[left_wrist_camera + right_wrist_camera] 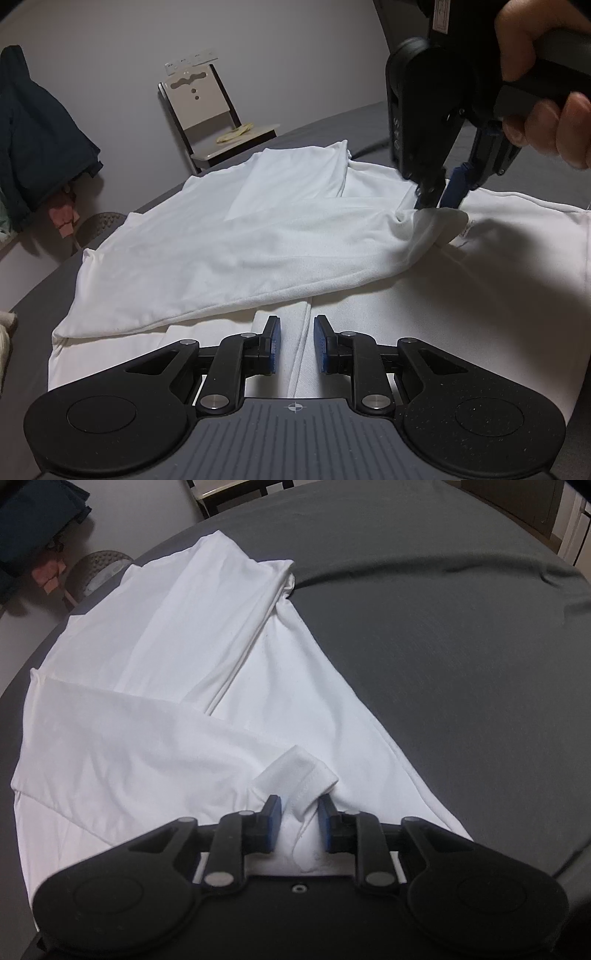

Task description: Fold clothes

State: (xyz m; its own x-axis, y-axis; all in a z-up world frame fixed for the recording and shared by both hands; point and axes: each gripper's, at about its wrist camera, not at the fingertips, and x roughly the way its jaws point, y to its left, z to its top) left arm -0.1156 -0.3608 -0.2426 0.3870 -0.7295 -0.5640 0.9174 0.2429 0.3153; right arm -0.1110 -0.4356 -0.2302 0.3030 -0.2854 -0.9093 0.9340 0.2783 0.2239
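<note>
White knit cotton garment (155, 672) lies spread on dark grey table cloth (443, 627), one panel and sleeve already lapped across body. Left gripper (295, 343) low over near edge, fingers spread, seam ridge between them, nothing pinched. Right gripper (299, 821) straddles hemmed sleeve cuff (295, 771); fingers parted, cuff looks loose. Judgement: mid-fold, sleeve step. Whether cuff is being taken or let go, unclear.
</note>
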